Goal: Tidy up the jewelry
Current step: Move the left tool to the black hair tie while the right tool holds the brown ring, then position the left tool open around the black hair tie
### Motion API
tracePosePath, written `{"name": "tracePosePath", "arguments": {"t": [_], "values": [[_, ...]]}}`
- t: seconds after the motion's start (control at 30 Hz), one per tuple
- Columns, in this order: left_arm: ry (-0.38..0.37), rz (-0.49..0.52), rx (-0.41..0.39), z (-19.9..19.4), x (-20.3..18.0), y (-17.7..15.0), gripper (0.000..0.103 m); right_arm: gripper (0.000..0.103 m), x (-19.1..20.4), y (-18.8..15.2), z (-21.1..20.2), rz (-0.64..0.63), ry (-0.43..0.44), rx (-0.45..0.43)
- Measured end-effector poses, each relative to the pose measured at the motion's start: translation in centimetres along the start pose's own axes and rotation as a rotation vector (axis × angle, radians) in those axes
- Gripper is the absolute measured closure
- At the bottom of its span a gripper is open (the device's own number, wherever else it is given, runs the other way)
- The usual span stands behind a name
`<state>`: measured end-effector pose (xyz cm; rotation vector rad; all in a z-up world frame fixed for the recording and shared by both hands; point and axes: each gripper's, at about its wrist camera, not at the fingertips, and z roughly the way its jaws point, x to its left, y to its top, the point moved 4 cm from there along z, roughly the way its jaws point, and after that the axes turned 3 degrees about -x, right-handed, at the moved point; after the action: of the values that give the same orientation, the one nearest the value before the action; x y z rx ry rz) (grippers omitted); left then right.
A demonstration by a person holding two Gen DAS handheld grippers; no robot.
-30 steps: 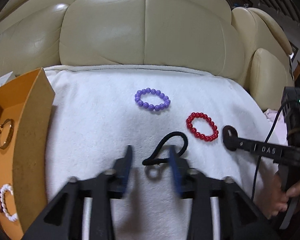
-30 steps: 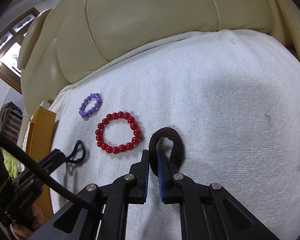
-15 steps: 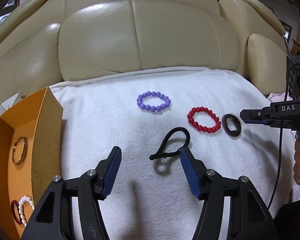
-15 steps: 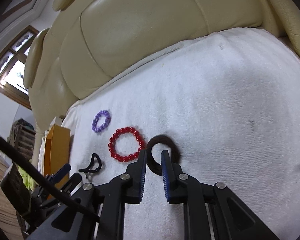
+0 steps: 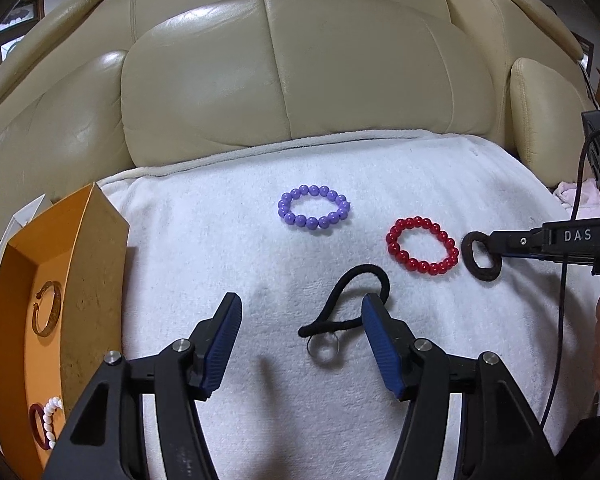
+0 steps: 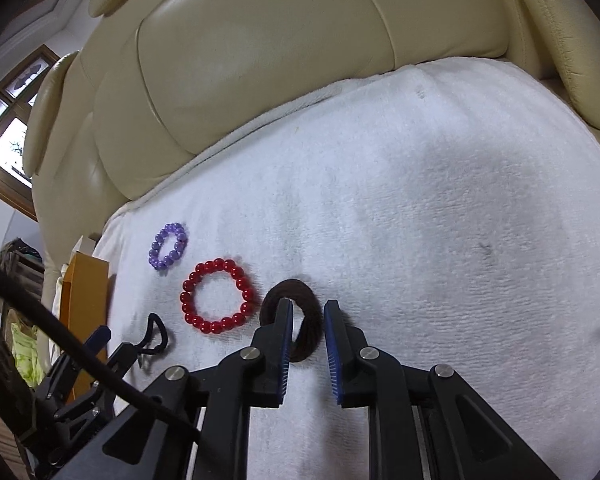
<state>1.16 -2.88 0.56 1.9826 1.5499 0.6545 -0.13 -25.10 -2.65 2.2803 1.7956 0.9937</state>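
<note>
While both tools hovered over loose bands, four pieces lay unsorted on the towel (image 5: 220, 248).
Left tool (image 5: 302, 338) stood wide, empty, straddling the black tie (image 5: 352, 300); right tool (image 6: 307, 330), narrowly parted, straddled the brown band (image 6: 300, 320) without pinching; box (image 5: 88, 280) waited left.

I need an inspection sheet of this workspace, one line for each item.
Surface: white towel, spread flat.
Job's things: purple bead bracelet, red bead bracelet, black hair tie and brown hair tie lie on the towel; orange box at its left edge holds a bangle and a white bead bracelet.
Clutter: nothing seen on the towel.
Tools: left tool open, black hair tie between its fingers, unpressed; right tool open, one finger through the brown hair tie's loop.
Cables: black cable hangs near the left tool.
Surroundings: cream leather sofa; window beyond.
</note>
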Motion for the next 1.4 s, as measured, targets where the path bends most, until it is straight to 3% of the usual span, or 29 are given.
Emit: {"name": "tracePosePath", "arguments": {"t": [0.27,0.5,0.9,1.2,1.4], "values": [[0.036,0.039,0.001,0.1,-0.4,0.0,0.040,0.082,0.8,-0.4,0.4,-0.056,-0.026,-0.025],[0.046,0.042,0.002,0.0,-0.3,-0.2,0.040,0.083,2.1,-0.1,-1.5,-0.137,-0.045,-0.109],[0.048,0.049,0.023,0.6,-0.8,-0.2,0.039,0.079,1.2,-0.4,0.1,-0.123,-0.086,-0.027],[0.056,0.071,0.067,1.7,-1.1,-0.9,0.036,0.076,1.6,-0.6,-0.1,-0.159,-0.087,-0.052],[0.016,0.020,0.080,2.2,-0.2,-1.0,0.029,0.078,1.6,-0.2,-1.0,-0.168,-0.086,-0.091]]}}
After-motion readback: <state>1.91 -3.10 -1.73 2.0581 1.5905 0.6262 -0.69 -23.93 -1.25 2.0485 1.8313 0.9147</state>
